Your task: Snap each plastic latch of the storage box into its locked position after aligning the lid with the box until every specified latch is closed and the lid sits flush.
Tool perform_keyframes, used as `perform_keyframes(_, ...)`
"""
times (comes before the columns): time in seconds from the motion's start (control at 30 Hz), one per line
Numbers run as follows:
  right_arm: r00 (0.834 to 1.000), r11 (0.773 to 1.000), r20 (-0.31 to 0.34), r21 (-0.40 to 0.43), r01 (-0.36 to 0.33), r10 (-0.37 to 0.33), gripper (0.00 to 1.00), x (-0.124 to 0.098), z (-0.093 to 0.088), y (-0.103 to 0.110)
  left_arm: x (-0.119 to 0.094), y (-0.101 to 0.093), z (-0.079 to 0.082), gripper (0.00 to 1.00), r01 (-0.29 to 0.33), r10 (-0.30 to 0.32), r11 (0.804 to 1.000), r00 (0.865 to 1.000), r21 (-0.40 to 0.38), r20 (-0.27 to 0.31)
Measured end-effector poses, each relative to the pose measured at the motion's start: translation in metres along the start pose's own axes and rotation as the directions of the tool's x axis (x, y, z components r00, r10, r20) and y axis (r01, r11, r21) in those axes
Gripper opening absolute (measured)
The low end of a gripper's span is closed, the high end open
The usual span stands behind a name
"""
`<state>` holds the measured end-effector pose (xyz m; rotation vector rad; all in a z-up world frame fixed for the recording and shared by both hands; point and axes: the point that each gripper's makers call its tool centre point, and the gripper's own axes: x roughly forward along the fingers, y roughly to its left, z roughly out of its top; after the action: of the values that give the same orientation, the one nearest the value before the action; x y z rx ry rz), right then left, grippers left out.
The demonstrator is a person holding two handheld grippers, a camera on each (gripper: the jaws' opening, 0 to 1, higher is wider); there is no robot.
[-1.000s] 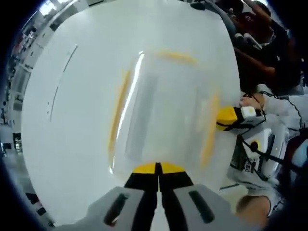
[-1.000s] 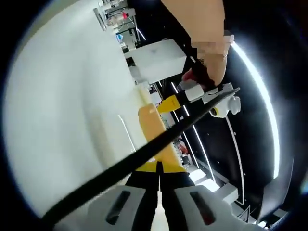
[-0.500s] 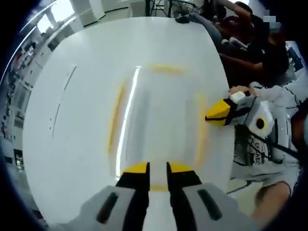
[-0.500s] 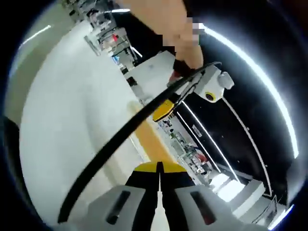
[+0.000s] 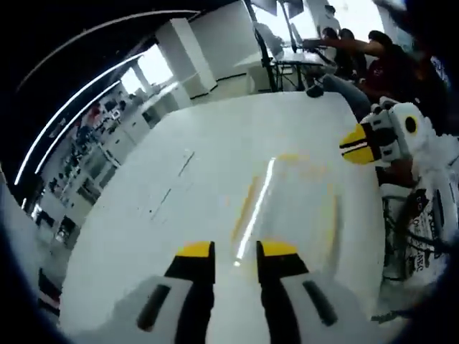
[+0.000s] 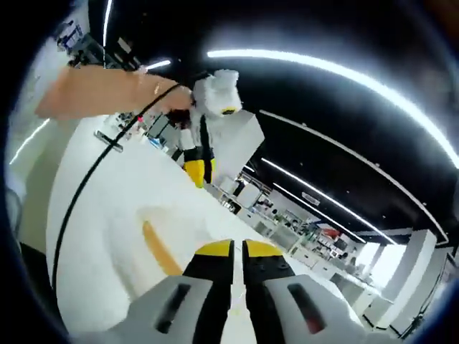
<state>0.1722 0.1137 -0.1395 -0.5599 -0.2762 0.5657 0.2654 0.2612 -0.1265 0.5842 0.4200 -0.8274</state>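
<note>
The storage box (image 5: 290, 204) is a blurred clear tub with yellow latches (image 5: 244, 208) along its sides, lying on the white table (image 5: 143, 236). My left gripper (image 5: 237, 251) hovers at its near end, jaws open and empty. My right gripper (image 5: 356, 145) hangs above the box's far right side, its yellow tips together. In the right gripper view, my right gripper (image 6: 238, 249) is shut with nothing held. Just beyond it lies the box (image 6: 179, 229) with one yellow latch (image 6: 156, 247). The left gripper (image 6: 195, 170) hangs above the table further off.
Several people sit at the table's far end (image 5: 358, 57). A person's arm (image 6: 100, 89) reaches in from the left, and a black cable (image 6: 79, 193) trails from it across the table (image 6: 93, 215). Shelves and workbenches line the room behind.
My left gripper's jaws have gone from shut to open. Both grippers have lifted and tilted up from the box, so more of the room shows. The right gripper stays shut.
</note>
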Motion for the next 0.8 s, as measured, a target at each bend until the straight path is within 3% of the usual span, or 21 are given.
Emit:
perform_keyframes(0.07,0.999,0.999,0.033,0.006,0.040,-0.040,0.05,0.000,0.010,-0.018,-0.010,0.004,-0.006,0.31,-0.031,0.031,1.000,0.999,-0.003,0.020)
perform_keyframes(0.17,0.995,0.998,0.084,0.034,0.053,-0.056,0.08,-0.002,0.025,-0.040,-0.032,0.017,-0.009,0.32,-0.124,0.127,0.992,0.988,-0.037,0.084)
perform_keyframes(0.23,0.995,0.998,0.091,0.042,0.047,-0.051,0.09,-0.003,0.028,-0.050,-0.048,0.024,-0.007,0.34,-0.171,0.180,0.983,0.973,-0.071,0.148)
perform_keyframes(0.33,0.994,0.997,0.099,0.065,0.040,-0.046,0.09,-0.003,0.030,-0.063,-0.068,0.033,-0.005,0.37,-0.237,0.254,0.967,0.939,-0.098,0.233)
perform_keyframes(0.43,0.993,0.996,0.091,0.067,0.067,-0.073,0.09,-0.005,0.023,-0.079,-0.084,0.035,-0.022,0.39,-0.291,0.305,0.952,0.924,-0.093,0.233)
perform_keyframes(0.53,0.993,0.994,0.069,0.070,0.089,-0.094,0.10,-0.009,0.012,-0.092,-0.103,0.039,-0.036,0.40,-0.366,0.389,0.921,0.881,-0.135,0.270)
perform_keyframes(0.63,0.994,0.987,0.018,0.120,0.104,-0.107,0.17,-0.014,-0.011,-0.105,-0.125,0.043,-0.051,0.40,-0.419,0.477,0.877,0.815,-0.235,0.328)
perform_keyframes(0.7,0.993,0.981,-0.016,0.154,0.115,-0.114,0.20,-0.018,-0.027,-0.111,-0.133,0.046,-0.060,0.41,-0.445,0.520,0.852,0.786,-0.277,0.335)
perform_keyframes(0.73,0.993,0.979,-0.026,0.165,0.120,-0.117,0.20,-0.020,-0.033,-0.113,-0.140,0.049,-0.070,0.42,-0.465,0.554,0.828,0.761,-0.314,0.336)
perform_keyframes(0.8,0.990,0.971,-0.053,0.196,0.136,-0.127,0.21,-0.025,-0.048,-0.118,-0.149,0.052,-0.085,0.43,-0.490,0.596,0.796,0.734,-0.355,0.325)
